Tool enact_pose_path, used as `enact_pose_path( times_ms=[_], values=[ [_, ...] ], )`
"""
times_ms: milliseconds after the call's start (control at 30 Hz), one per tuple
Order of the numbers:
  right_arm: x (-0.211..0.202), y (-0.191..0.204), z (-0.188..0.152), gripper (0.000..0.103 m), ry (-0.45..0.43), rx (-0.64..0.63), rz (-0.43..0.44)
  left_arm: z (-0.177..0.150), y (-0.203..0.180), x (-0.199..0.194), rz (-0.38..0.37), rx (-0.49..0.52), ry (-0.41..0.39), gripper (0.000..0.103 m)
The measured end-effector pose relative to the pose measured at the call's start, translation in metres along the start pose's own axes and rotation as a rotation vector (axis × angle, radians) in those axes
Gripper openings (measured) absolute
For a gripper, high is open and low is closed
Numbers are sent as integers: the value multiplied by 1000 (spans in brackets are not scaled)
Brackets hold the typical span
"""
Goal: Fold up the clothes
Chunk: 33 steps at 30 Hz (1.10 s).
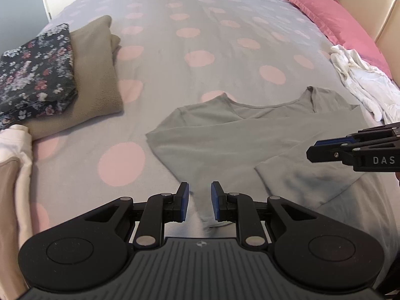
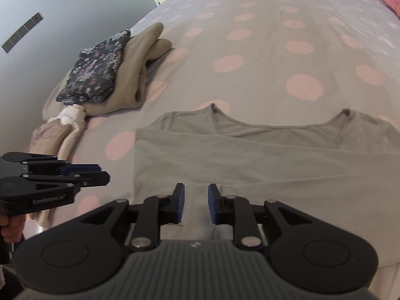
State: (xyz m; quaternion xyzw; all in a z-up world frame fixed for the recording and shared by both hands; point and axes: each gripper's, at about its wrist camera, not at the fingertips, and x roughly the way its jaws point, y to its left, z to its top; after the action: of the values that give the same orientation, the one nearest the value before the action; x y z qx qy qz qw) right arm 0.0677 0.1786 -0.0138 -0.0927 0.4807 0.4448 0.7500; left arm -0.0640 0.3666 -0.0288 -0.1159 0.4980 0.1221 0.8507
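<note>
A grey long-sleeved top (image 1: 225,145) lies flat on the dotted bedspread (image 1: 200,37), its wide neckline pointing away from me and a sleeve folded across its body. My left gripper (image 1: 199,201) hovers at the top's near left edge. Its jaws are a little apart and only cloth shows in the gap. My right gripper (image 2: 196,202) hangs over the near part of the top (image 2: 250,165), its blue pads apart and pressing on nothing. In the left wrist view the right gripper (image 1: 310,151) reaches in over the folded sleeve. In the right wrist view the left gripper (image 2: 105,173) shows side-on, left of the top.
A folded floral garment (image 1: 35,75) rests on a folded beige one (image 1: 100,75) at the left. White and beige clothes (image 1: 15,150) lie at the near left edge. A crumpled white garment (image 1: 362,82) and a pink pillow (image 1: 337,20) sit by the headboard (image 1: 362,7).
</note>
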Motion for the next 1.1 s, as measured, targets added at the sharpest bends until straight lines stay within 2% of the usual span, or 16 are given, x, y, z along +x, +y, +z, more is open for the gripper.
enact_pose_path(
  times_ms=[100, 267, 433, 500, 533, 567, 600, 733, 900, 1000, 1100],
  values=[
    [0, -11, -4, 26, 9, -1, -53, -1, -13, 6, -30, 29, 13, 17],
    [21, -28, -18, 26, 116, 105, 34, -8, -33, 19, -44, 78, 50, 17],
    [45, -17, -35, 30, 215, 100, 73, -12, -37, 24, -53, 90, 87, 17],
    [52, -13, -40, 30, 229, 96, 71, -12, -34, 24, -54, 82, 94, 17],
    [55, -10, -42, 24, 235, 93, 69, -12, -32, 23, -54, 74, 96, 17],
    [55, -6, -43, 14, 224, 75, 57, -11, -30, 22, -53, 66, 98, 17],
    [53, -2, -42, 13, 213, 57, 70, -11, -27, 22, -52, 56, 97, 17],
    [44, 18, -40, 13, 173, -11, 159, -8, -13, 23, -40, 1, 101, 23],
    [38, 45, -43, 18, 159, -104, 272, -8, -3, 25, -10, -41, 102, 23],
    [37, 52, -44, 21, 174, -131, 273, -8, 2, 25, -3, -61, 99, 27],
    [36, 46, -44, 22, 186, -127, 197, -8, 4, 26, 1, -71, 91, 39]
  ],
)
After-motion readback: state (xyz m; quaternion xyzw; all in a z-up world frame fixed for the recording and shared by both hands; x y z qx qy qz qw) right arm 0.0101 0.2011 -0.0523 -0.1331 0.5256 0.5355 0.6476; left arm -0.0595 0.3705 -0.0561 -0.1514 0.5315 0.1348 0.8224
